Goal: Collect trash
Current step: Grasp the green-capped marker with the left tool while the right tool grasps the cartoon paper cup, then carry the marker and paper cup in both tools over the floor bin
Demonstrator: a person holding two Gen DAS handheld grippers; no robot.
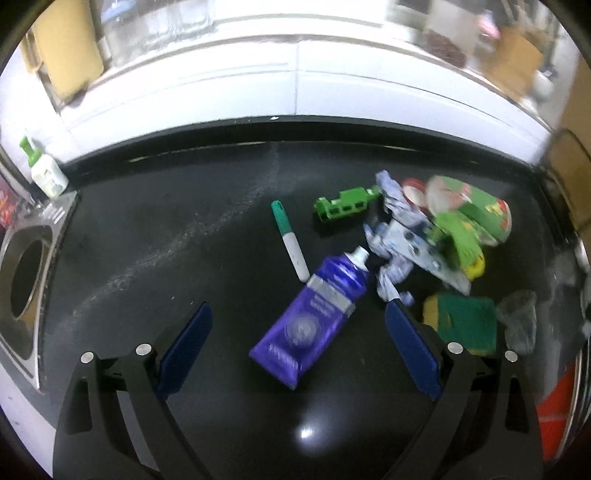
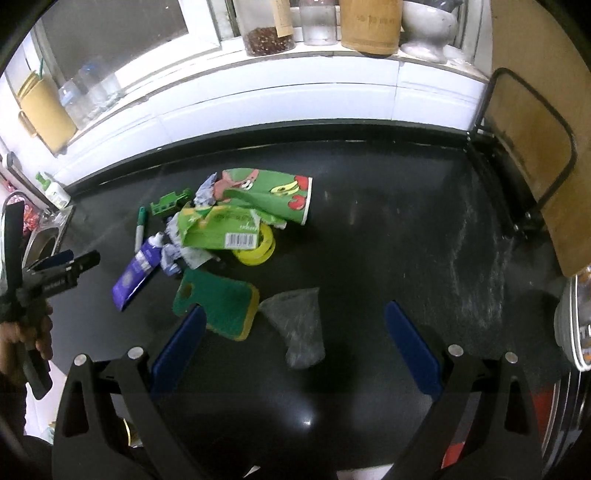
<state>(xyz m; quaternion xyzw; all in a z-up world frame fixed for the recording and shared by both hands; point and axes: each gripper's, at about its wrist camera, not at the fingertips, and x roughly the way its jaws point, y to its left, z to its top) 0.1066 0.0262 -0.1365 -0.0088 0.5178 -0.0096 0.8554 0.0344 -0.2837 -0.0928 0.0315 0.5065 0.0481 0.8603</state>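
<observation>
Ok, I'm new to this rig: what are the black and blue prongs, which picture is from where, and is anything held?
The prongs are two hand-held tools, each with its own camera. The left tool is open over a purple tube on the black counter, holding nothing. The right tool is open near a clear plastic bag and a green sponge, also empty. A green marker, a crushed paper cup and wrappers lie behind.

a home kitchen: black countertop (image 2: pixel 369 229), steel sink (image 1: pixel 22 280), soap bottle (image 1: pixel 48 173), jars (image 2: pixel 267 29) on the windowsill.
</observation>
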